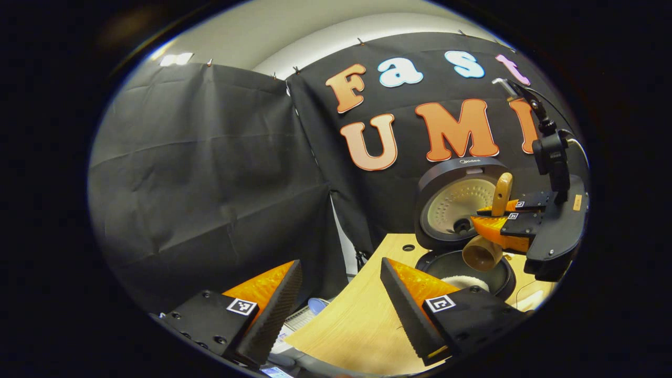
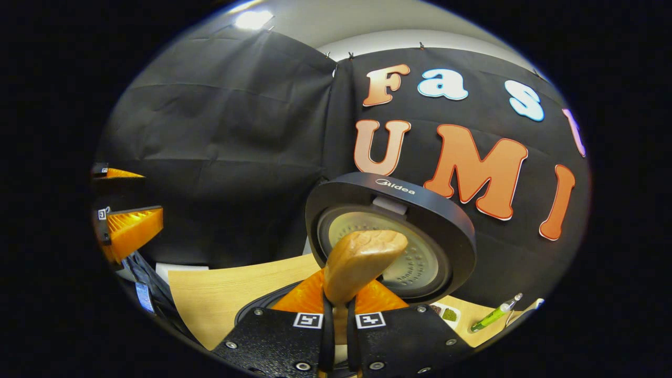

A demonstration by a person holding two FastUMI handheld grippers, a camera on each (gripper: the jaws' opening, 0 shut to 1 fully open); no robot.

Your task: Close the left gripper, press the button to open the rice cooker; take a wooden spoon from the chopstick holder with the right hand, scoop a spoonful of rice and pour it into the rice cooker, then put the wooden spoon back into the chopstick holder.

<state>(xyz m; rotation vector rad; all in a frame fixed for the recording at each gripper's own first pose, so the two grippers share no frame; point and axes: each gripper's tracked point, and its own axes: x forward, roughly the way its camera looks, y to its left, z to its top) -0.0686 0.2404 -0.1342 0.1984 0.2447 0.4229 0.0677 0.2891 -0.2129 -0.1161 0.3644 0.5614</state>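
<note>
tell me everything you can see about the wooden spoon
The wooden spoon is pale, smooth wood with a flat rounded handle end and a deep cup-like bowl. The right gripper is shut on its handle. It hangs tilted, handle up, bowl down and turned toward the left gripper's camera, looking empty, just over the open rice cooker, in front of the raised lid. In the right gripper view the handle end rises between the fingers.

rice cooker [image 1: 462, 210]: lid up | wooden spoon [image 1: 493, 231]: tipped bowl-down above pot
</note>
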